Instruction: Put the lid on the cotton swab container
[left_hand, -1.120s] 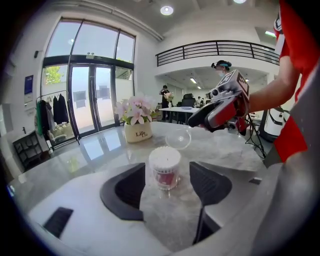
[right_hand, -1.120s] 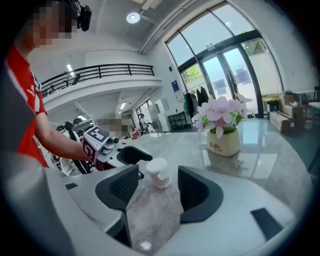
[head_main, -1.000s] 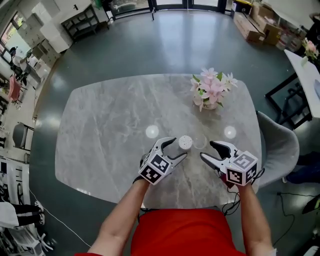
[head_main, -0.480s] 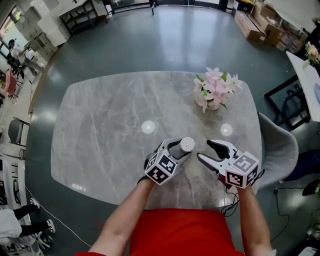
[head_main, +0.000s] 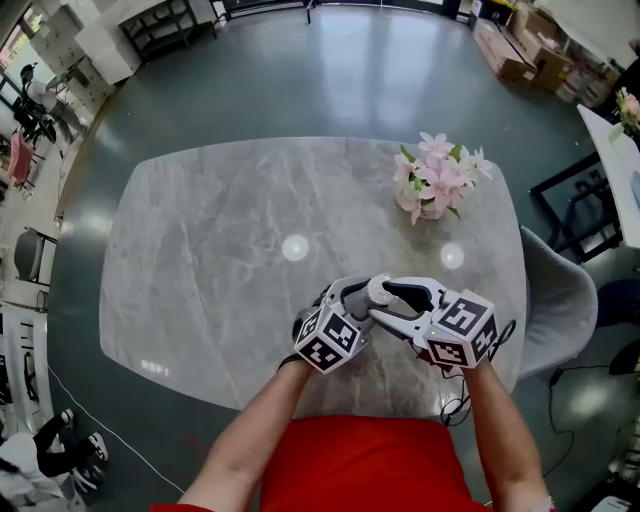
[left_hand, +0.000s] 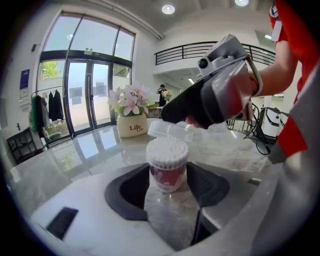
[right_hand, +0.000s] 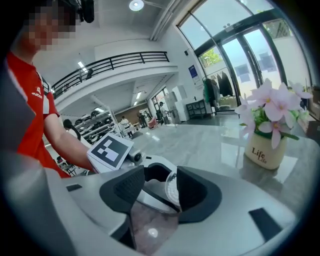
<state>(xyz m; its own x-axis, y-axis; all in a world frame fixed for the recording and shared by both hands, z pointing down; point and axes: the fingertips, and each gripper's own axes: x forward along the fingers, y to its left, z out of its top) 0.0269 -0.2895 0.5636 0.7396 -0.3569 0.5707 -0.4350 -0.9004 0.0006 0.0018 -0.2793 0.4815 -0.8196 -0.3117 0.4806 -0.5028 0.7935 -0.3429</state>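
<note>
The left tongs are closing on the small round cotton swab container on the grey marble worktop. The right tongs are closing on the clear plastic lid just above it. The lid seems light and slippery, so grip its rim.

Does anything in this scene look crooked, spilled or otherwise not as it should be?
Only the clear lid: it hangs tilted just over the open cotton swab container, not yet seated on its rim. Nothing is spilled, the swabs stand packed inside, and the flower pot stands upright on the table.
</note>
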